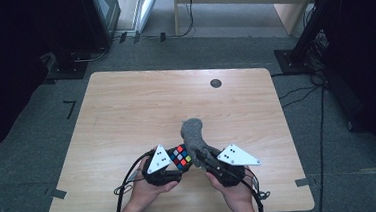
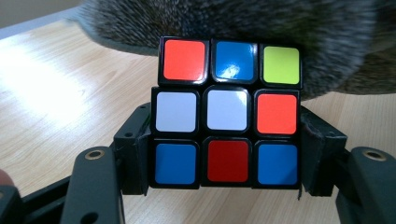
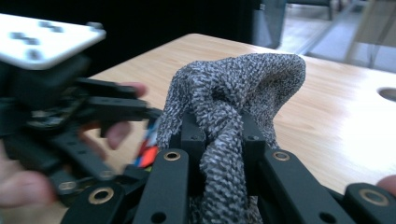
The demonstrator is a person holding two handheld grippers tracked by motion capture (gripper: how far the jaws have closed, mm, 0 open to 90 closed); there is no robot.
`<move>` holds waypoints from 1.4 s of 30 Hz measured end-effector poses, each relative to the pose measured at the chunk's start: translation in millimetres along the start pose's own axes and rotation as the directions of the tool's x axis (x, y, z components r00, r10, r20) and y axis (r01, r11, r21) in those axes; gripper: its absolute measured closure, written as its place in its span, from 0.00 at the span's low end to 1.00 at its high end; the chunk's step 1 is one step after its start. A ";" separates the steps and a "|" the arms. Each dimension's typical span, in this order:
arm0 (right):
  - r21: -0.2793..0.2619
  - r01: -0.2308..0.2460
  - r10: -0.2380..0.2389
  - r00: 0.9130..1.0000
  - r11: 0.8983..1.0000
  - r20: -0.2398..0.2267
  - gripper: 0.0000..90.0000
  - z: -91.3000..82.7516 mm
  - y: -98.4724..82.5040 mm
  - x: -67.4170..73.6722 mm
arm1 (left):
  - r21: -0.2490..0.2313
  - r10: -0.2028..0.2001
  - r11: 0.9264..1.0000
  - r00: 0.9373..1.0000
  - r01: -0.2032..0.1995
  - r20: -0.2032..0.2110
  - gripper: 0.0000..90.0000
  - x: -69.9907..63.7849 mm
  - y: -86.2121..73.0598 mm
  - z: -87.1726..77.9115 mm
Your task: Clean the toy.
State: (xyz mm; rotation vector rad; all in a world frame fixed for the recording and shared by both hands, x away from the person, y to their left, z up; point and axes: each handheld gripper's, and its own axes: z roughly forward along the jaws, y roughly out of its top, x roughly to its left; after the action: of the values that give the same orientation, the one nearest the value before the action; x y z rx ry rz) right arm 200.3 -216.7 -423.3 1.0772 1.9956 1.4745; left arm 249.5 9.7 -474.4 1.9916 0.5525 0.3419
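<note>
The left gripper (image 1: 176,163) is clamping the puzzle cube (image 2: 227,114); the right gripper (image 1: 203,157) is pinching the grey sock (image 3: 233,102), seemingly lifted, near the table's (image 1: 126,110) front edge, open wood lying beyond.

The glossy plastic colour-tiled puzzle cube (image 2: 227,115) is catching glare on its smooth stickers, the speckled grey knitted cloth (image 3: 233,98) is looking rough and woolly, and the pale wood-grain table (image 1: 126,110) is showing a smooth, faintly shiny finish.
</note>
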 end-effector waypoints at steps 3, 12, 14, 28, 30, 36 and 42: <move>-0.004 0.033 -0.033 0.999 0.999 -0.002 0.87 -0.9 3.9 5.8 | -0.003 0.010 1.000 1.000 -0.010 -0.005 0.38 -0.8 2.9 -3.1; -0.016 -0.046 0.045 0.998 0.999 -0.042 0.86 -4.0 3.5 -6.8 | -0.087 0.104 0.991 0.994 -0.101 0.027 0.38 -9.4 11.1 -18.5; -0.012 -0.043 0.042 0.998 0.999 -0.051 0.86 -4.3 2.6 -10.1 | -0.101 0.113 0.989 0.993 -0.109 0.034 0.38 -9.9 11.7 -21.0; -0.048 -0.073 0.070 0.995 0.996 -0.068 0.85 -14.8 9.0 -14.5 | -0.125 0.129 0.985 0.990 -0.121 0.056 0.38 -7.8 11.1 -25.7; -0.076 -0.095 0.085 0.989 0.993 -0.119 0.85 -18.3 14.6 -9.8 | -0.123 0.130 0.985 0.990 -0.122 0.057 0.38 -9.1 10.9 -24.8; -0.055 -0.069 0.061 0.990 0.996 -0.130 0.85 -11.9 11.2 -2.1 | -0.133 0.141 0.982 0.988 -0.131 0.064 0.38 -11.6 12.2 -26.9; 0.002 -0.108 0.108 0.991 0.994 -0.075 0.85 -4.4 0.2 -18.5 | -0.167 0.113 0.981 0.990 -0.098 0.082 0.38 -6.4 13.2 -32.4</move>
State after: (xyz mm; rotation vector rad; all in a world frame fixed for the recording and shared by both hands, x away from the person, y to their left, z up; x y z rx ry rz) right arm 208.4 -234.0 -423.5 1.1619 2.0141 1.5936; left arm 232.2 25.8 -447.8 1.8719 0.3504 0.3488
